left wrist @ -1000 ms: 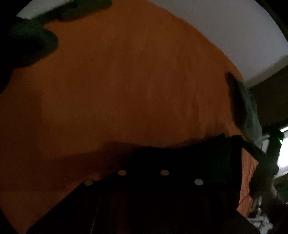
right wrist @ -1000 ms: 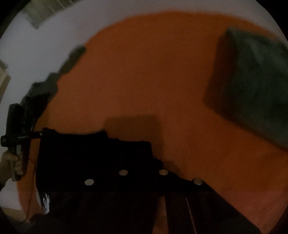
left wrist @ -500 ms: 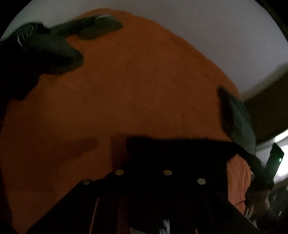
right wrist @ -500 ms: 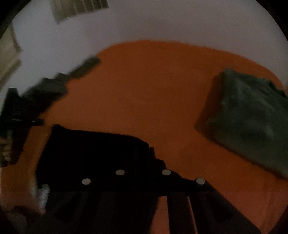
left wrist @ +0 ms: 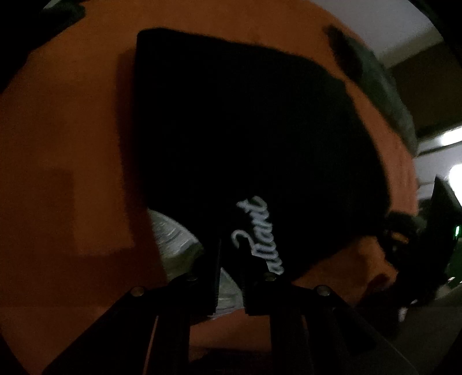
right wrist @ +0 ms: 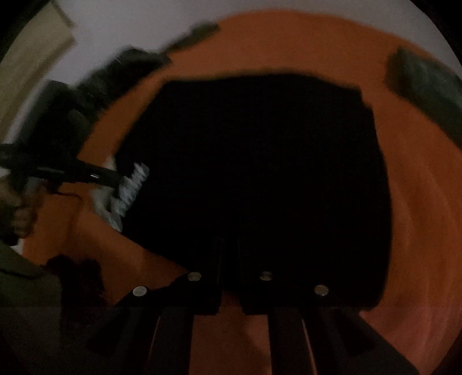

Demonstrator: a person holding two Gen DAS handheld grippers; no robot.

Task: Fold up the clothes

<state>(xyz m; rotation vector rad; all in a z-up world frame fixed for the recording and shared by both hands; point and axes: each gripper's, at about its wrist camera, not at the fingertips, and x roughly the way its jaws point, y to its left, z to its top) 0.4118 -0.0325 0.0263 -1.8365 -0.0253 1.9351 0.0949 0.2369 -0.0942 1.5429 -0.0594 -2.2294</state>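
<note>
A black garment [left wrist: 245, 129] with white script lettering [left wrist: 257, 233] spreads over the orange sheet [left wrist: 57, 144] and fills the middle of both views. My left gripper [left wrist: 232, 245] is shut on its near edge beside the lettering. My right gripper [right wrist: 230, 245] is shut on the same black garment [right wrist: 260, 158] at its near edge. The right wrist view shows the left gripper [right wrist: 86, 173] at the far left, pinching the corner with the lettering [right wrist: 130, 190]. A grey-white patch [left wrist: 173, 239] shows under that corner.
A folded dark green garment [right wrist: 427, 83] lies on the orange sheet [right wrist: 418, 202] at the right. More dark clothes [right wrist: 124, 69] are heaped at the sheet's far left edge. A pale wall [right wrist: 130, 23] stands behind. The scene is dim and blurred.
Both grippers have swept across the sheet with the black garment. It was a low strip at the jaws; it now lies spread out ahead, with its lettering in view.
</note>
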